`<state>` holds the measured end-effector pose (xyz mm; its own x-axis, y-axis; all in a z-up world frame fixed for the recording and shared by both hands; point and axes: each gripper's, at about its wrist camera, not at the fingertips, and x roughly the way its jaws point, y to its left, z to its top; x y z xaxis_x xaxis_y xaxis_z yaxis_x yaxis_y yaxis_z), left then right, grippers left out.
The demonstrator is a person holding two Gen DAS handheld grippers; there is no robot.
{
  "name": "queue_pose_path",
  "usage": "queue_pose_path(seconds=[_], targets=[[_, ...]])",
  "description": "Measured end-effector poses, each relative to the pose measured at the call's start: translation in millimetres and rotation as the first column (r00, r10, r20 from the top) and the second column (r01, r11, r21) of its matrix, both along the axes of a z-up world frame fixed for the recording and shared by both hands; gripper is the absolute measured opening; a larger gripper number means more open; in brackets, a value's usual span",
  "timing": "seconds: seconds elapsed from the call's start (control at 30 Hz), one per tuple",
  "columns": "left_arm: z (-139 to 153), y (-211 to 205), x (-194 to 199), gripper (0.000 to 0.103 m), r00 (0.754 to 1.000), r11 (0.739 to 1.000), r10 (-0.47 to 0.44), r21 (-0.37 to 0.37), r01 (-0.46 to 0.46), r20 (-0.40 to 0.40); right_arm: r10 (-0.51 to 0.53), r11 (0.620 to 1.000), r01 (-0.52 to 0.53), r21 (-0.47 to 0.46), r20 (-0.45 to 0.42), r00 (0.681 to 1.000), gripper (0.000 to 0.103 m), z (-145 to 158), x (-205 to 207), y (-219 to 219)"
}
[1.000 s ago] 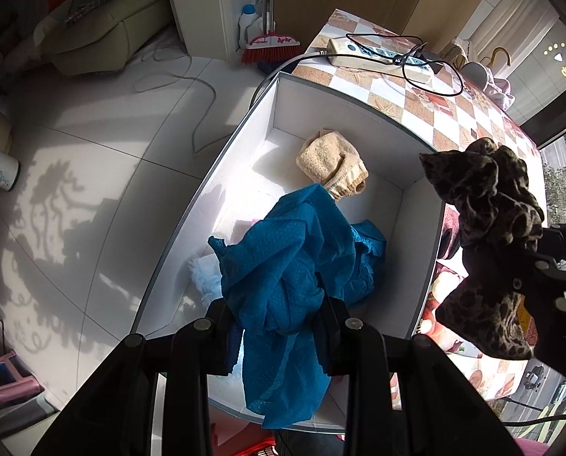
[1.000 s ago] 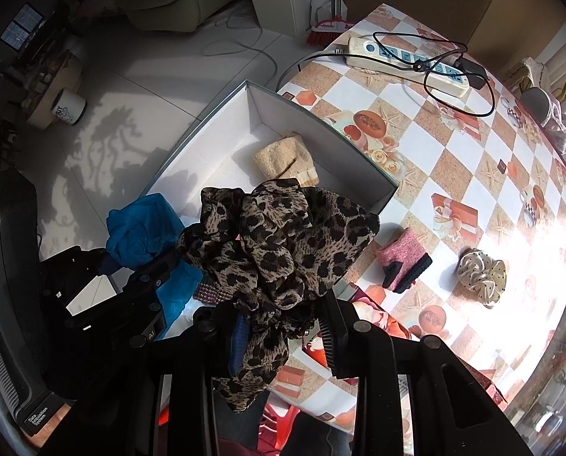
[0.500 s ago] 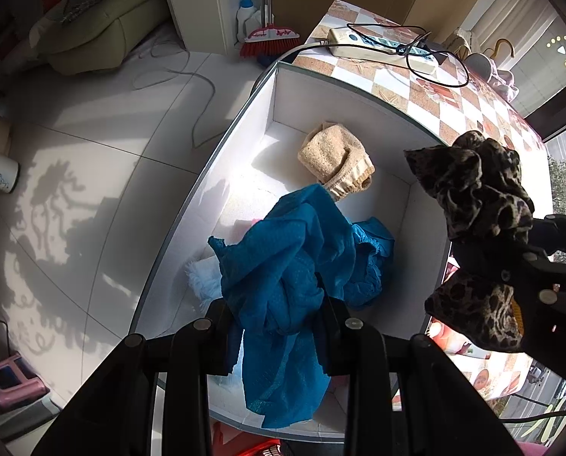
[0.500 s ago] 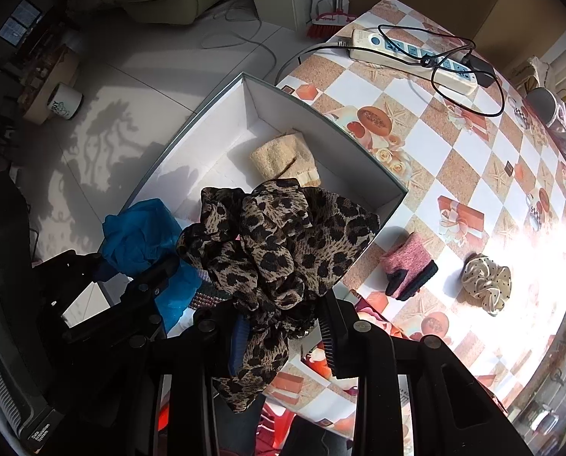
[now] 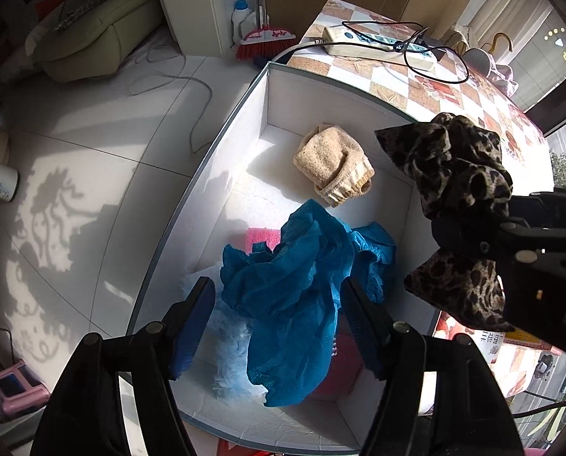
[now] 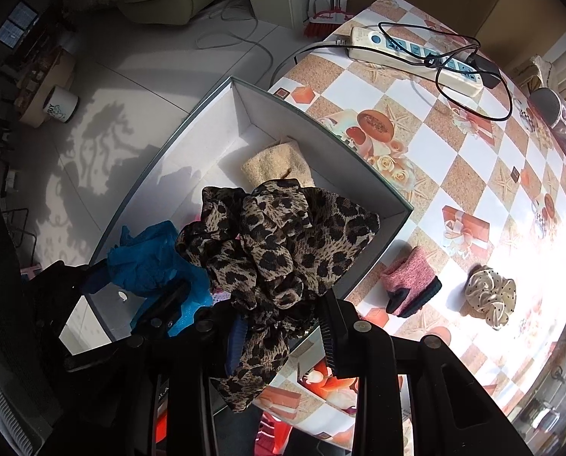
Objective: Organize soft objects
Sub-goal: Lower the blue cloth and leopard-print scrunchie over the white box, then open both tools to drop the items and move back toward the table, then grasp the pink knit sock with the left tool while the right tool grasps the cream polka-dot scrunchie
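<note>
A white box [image 5: 267,98] stands at the table's left edge; it also shows in the right wrist view [image 6: 313,121]. In it lie a beige cloth [image 5: 334,163], a pink piece [image 5: 262,239] and white fluff. My left gripper [image 5: 279,296] is open above the box, with a blue cloth [image 5: 302,296] loose between its fingers and resting in the box. My right gripper [image 6: 283,326] is shut on a leopard-print scrunchie [image 6: 279,243] and holds it over the box's right wall; the scrunchie also shows in the left wrist view [image 5: 457,174].
On the checkered table [image 6: 484,174] lie a pink and black cloth [image 6: 410,281], a cream dotted scrunchie [image 6: 492,292] and a power strip [image 6: 416,53] with a black cable. A broom [image 5: 263,38] and a mug [image 5: 1,188] stand on the white floor.
My left gripper has opened and let go of the blue cloth, which now rests in the box. My right gripper has carried the leopard scrunchie a little toward the box.
</note>
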<state>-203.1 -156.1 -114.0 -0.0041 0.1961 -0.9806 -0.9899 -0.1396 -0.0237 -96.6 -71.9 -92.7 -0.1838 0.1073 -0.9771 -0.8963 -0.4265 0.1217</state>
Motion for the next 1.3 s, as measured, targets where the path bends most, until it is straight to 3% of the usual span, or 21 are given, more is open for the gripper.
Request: queue_pose_path(seconds=[0.07, 0.13, 0.2, 0.23, 0.27, 0.5, 0.77, 0.93, 1.07, 1.2, 1.3], targets=[[-2, 1, -1, 0.081, 0.999, 1.000, 0.008, -0.013, -0.007, 0.031, -0.003, 1.000, 0.003, -0.006, -0.008, 1.000, 0.044, 0, 0, 2], [-8, 2, -3, 0.084, 0.994, 0.999, 0.018, -0.043, -0.013, 0.109, -0.012, 1.000, 0.012, -0.001, -0.015, 1.000, 0.068, 1, 2, 4], [-11, 2, -4, 0.087, 0.985, 0.998, 0.025, -0.054, -0.016, 0.171, -0.026, 1.000, 0.027, 0.001, -0.028, 0.999, 0.084, 4, 5, 6], [-11, 2, -4, 0.093, 0.983, 0.998, 0.022, -0.054, -0.013, 0.184, -0.037, 0.999, 0.037, 0.000, -0.033, 0.999, 0.087, 5, 8, 8], [-11, 2, -3, 0.102, 0.981, 0.999, 0.018, -0.050, -0.009, 0.194, -0.047, 0.999, 0.047, -0.003, -0.038, 0.998, 0.087, 6, 11, 9], [14, 17, 19, 0.103, 0.970, 0.997, -0.073, 0.023, 0.070, 0.233, -0.142, 0.990, 0.141, -0.024, -0.065, 0.988, 0.087, 17, 58, 18], [44, 54, 94, 0.103, 0.938, 0.961, -0.276, 0.061, 0.269, 0.212, -0.345, 0.936, 0.340, -0.093, -0.053, 0.937, 0.087, 33, 177, 34], [32, 70, 162, 0.103, 0.907, 0.912, -0.404, -0.019, 0.409, 0.117, -0.434, 0.891, 0.431, -0.145, 0.012, 0.901, 0.087, 21, 248, 48], [8, 81, 209, 0.103, 0.876, 0.869, -0.480, -0.103, 0.483, 0.056, -0.491, 0.845, 0.492, -0.209, 0.060, 0.869, 0.087, -13, 290, 57], [-18, 87, 239, 0.103, 0.843, 0.829, -0.537, -0.179, 0.530, 0.008, -0.477, 0.832, 0.484, -0.269, 0.097, 0.874, 0.087, -53, 301, 69], [-37, 92, 250, 0.103, 0.833, 0.811, -0.553, -0.236, 0.536, -0.010, -0.454, 0.828, 0.461, -0.318, 0.101, 0.885, 0.087, -82, 302, 84]])
